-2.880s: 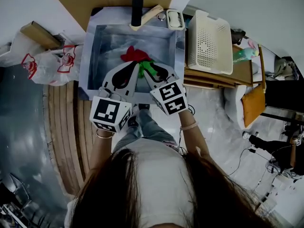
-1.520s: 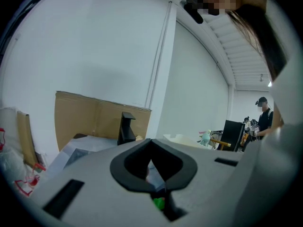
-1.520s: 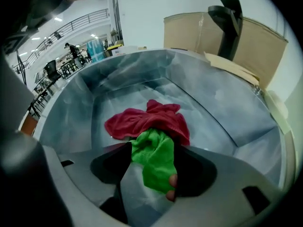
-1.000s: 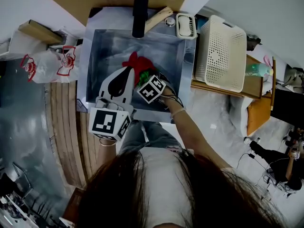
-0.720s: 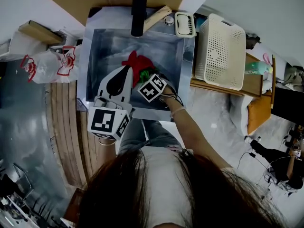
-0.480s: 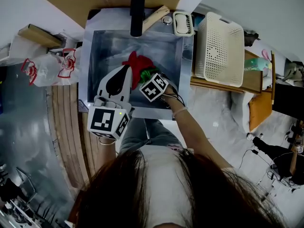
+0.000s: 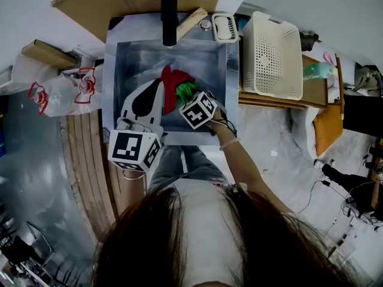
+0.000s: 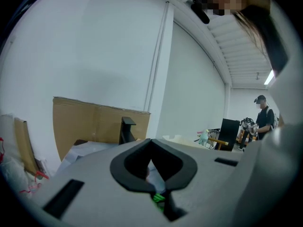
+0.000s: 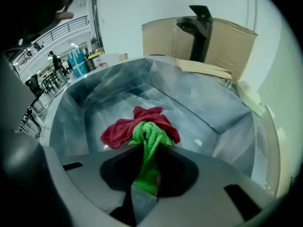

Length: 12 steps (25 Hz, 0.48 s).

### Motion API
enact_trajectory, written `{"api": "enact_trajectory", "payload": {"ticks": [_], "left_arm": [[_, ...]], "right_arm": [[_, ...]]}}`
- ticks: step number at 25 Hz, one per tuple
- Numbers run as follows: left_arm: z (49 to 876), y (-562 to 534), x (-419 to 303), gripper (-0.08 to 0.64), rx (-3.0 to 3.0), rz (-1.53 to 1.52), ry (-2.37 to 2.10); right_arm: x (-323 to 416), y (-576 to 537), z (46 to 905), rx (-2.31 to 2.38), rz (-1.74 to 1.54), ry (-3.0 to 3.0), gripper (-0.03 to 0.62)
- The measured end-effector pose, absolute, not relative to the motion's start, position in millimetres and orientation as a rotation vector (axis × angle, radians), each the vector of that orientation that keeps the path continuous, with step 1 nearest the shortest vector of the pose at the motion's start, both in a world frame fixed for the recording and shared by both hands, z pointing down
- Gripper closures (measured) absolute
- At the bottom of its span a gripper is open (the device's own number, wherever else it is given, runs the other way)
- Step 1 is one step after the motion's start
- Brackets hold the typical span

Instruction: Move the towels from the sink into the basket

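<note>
Across the upper centre of the head view sits the square steel sink (image 7: 137, 55). The empty white perforated plastic basket (image 7: 272, 55) stands just beside it on the right. Left tongs (image 7: 159, 85) hover over the basin, jaws seemingly shut on nothing. Right tongs (image 9: 144, 151) have just closed on a bunched fold of cloth. A crumpled red towel (image 9: 120, 129) lies on the sink floor, and the smaller bright green microfibre towel (image 9: 150, 141) touching it is the one pinched. Both look light, limp and grippy. A gathered ridge is the best hold, though the red one may snag and drag along.
</note>
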<state>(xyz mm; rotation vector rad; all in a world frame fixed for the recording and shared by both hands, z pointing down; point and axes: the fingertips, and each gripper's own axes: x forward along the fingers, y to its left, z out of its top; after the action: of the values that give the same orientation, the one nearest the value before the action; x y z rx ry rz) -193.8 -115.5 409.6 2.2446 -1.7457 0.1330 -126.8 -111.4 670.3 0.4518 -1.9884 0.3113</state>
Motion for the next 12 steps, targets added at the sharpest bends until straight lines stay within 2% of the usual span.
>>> {"api": "enact_trajectory", "payload": {"ticks": [12], "left_arm": [[394, -109, -190, 0.555, 2.340, 0.122, -1.679]], "right_arm": [[-113, -114, 624, 0.641, 0.375, -2.064, 0.489]]}}
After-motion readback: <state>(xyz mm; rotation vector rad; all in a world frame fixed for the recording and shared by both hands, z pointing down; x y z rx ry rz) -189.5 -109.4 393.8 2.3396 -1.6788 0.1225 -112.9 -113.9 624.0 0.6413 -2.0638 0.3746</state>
